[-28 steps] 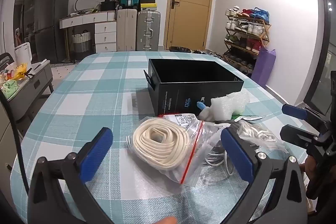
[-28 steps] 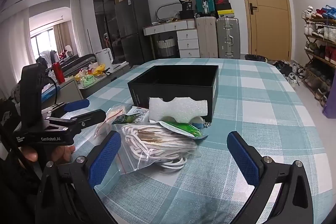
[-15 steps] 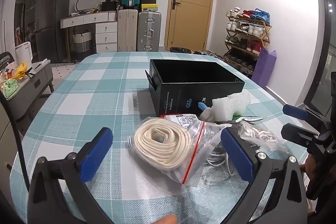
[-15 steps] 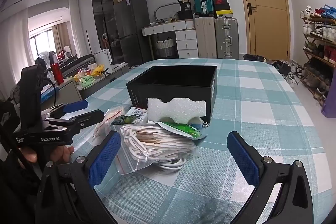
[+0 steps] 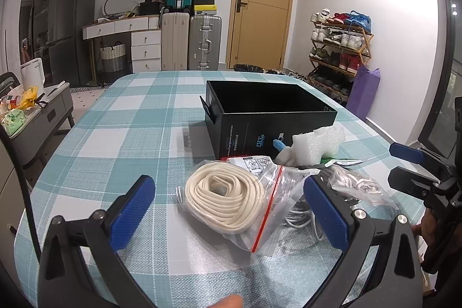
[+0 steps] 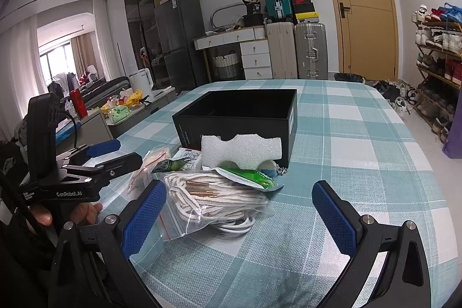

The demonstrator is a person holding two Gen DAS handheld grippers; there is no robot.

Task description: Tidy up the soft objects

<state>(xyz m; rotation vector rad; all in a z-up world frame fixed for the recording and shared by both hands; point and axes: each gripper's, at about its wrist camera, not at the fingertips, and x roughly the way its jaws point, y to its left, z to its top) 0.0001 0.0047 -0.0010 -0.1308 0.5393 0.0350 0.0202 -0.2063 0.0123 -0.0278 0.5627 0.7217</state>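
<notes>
A clear zip bag holding a coiled cream strap lies on the checked tablecloth just ahead of my open left gripper. Beside it a bag of white cord with copper tips sits in front of my open right gripper. Behind the bags stand a white foam block, a green packet and a small blue-and-white ball. An open black box stands further back. Neither gripper touches anything.
The round table has free cloth on its left and far side. A grey side cabinet with clutter stands off the left edge. Suitcases, a desk, a door and a shoe rack line the room's back.
Both grippers have crept slightly toward the bags; the objects on the table have stayed put and the jaws stay wide.
</notes>
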